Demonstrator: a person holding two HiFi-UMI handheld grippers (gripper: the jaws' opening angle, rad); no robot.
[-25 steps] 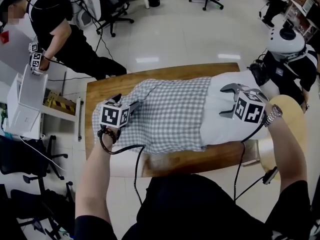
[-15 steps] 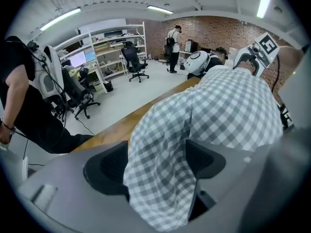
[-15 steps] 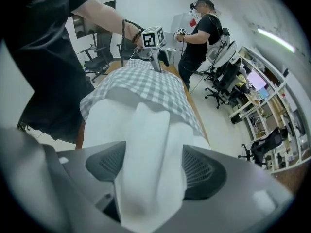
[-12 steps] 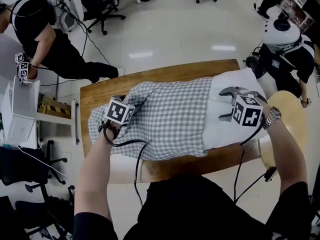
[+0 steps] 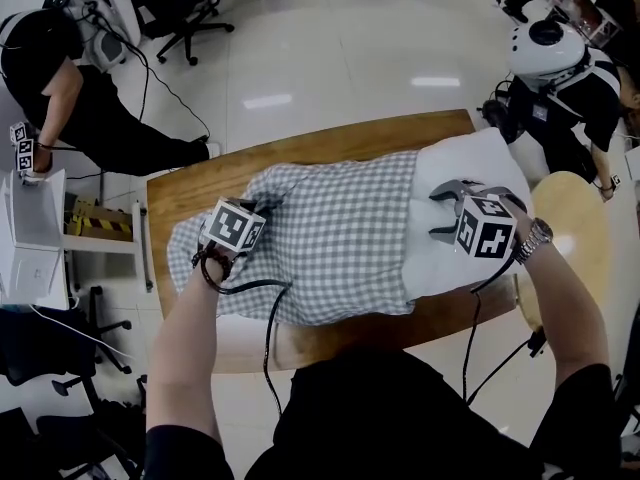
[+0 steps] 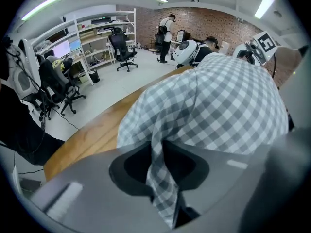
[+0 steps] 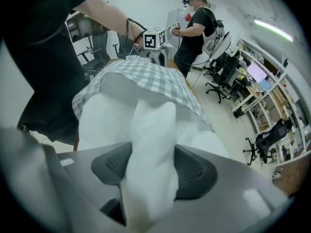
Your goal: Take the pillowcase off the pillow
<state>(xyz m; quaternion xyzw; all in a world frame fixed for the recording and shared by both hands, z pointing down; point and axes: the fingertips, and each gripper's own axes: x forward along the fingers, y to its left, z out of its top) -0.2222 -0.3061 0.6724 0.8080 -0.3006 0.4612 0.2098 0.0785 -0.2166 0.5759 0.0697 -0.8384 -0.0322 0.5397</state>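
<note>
Left gripper (image 5: pixel 263 208) is seen in the head view at the left end of the checked pillowcase (image 5: pixel 340 233), the right gripper (image 5: pixel 447 211) on the bare white pillow (image 5: pixel 470 158) at the right. The pillow's long axis runs left to right along the wooden table (image 5: pixel 195 183).

In the left gripper view, a fold of pillowcase is pinched by jaws that have just been closing.

In the right gripper view, a white fold of pillow is clamped between jaws likewise just closing.

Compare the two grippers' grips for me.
Left gripper pinches a thin fold of checked pillowcase; right gripper clamps a thick wad of bare white pillow. Left fingers sit nearly together; right fingers stand wider apart. Both have just been closing and grip cloth at opposite ends.
</note>
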